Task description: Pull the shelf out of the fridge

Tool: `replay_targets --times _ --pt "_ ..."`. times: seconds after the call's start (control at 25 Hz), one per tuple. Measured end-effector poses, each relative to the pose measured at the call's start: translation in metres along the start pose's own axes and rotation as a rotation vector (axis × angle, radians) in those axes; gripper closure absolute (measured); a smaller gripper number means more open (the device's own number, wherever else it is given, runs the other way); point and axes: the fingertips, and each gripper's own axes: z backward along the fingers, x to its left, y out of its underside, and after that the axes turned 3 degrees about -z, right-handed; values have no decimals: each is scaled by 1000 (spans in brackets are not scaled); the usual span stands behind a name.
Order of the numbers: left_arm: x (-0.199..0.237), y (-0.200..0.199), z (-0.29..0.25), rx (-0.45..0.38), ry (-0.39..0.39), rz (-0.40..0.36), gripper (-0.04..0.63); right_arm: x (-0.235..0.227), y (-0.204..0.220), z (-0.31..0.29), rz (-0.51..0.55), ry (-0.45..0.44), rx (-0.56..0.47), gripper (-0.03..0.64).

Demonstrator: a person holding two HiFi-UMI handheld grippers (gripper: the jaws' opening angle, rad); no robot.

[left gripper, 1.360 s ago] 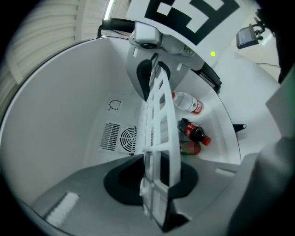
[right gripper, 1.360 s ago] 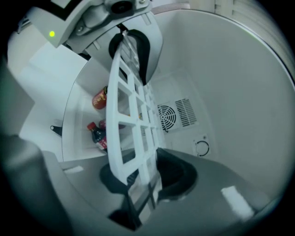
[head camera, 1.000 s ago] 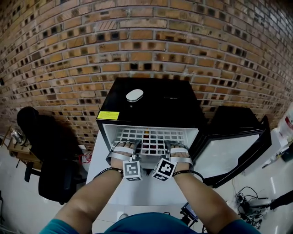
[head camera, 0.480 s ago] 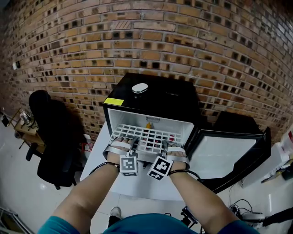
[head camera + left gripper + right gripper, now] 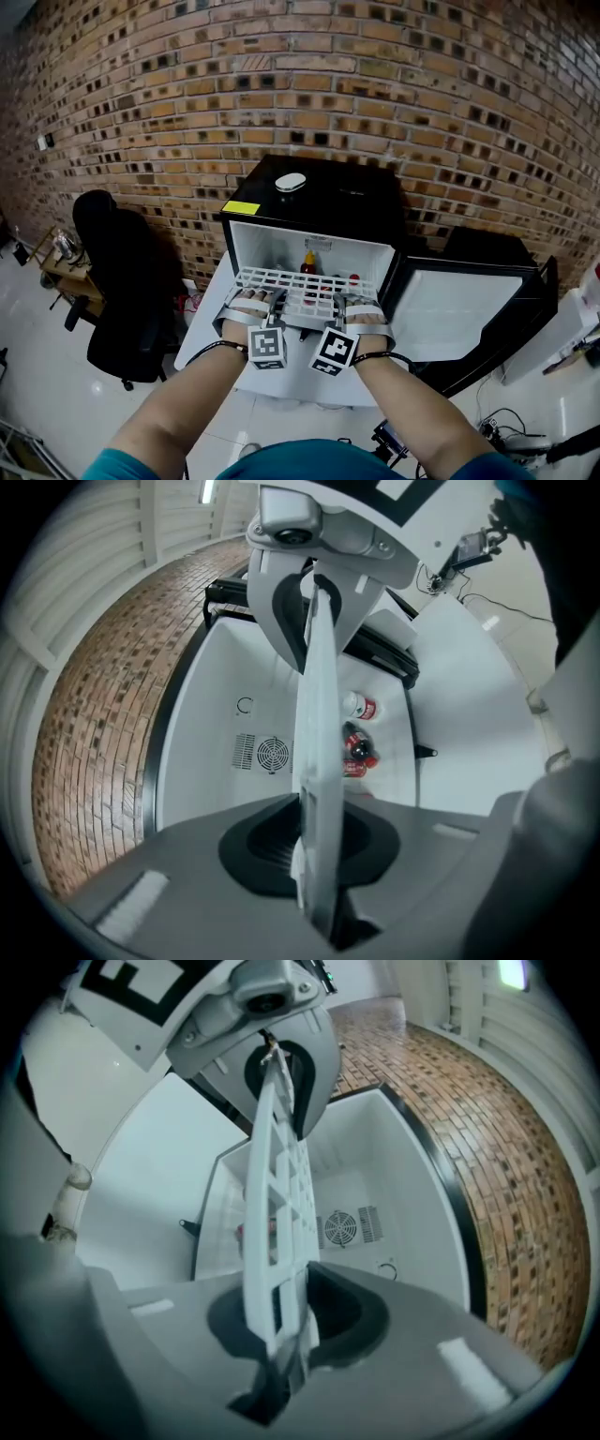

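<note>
**Shelf sliding out, nearly clear of the fridge**

The shelf (image 5: 305, 291) is coming my way. A second ago this white grid sat deep in the cabinet with only its front edge at the mouth. Now most of it hangs out in front of the fridge (image 5: 323, 202), roughly level and held up at its front edge. That has opened up the cavity behind it, and I can now see a red bottle (image 5: 307, 263) standing inside.

The left gripper (image 5: 251, 305) is clamped on the front edge left of centre. Its own view shows the thin white slat pinched edge-on between the pads. The right gripper (image 5: 354, 311) does the same right of centre, jaws closed tight on a grid bar. The two grips sit near each other and about level.

The shelf itself is a flat plastic lattice of square openings, bare, with nothing riding on it.

The door (image 5: 464, 314) stands swung wide to the right, out of the path. I judge the pull well along. I can't tell whether the rear edge still rests on its rails.
</note>
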Motion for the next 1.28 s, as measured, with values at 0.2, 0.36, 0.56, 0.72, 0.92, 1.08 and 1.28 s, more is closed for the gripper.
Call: replay_targets --times 0.2,0.36,0.56,0.72,0.92,1.08,1.28 --pt "-17 -4 30 -48 41 -4 581 24 -2 28 11 -49 -5 584" --pt "-42 3 57 -98 99 -2 580 53 -17 54 -19 -83 19 584" --pt "-76 28 103 -154 156 -31 580 94 -53 96 -72 -123 71 584" --pt "-105 32 143 -210 212 -50 580 130 -68 136 -115 -160 117 584" --pt "-139 30 189 -241 279 -36 580 162 -78 180 -103 -208 137 586" --pt "-165 10 221 -254 314 -32 579 190 -66 215 -107 -245 140 586" --pt "-195 -27 269 -221 350 -12 578 223 -40 264 -103 -293 103 586"
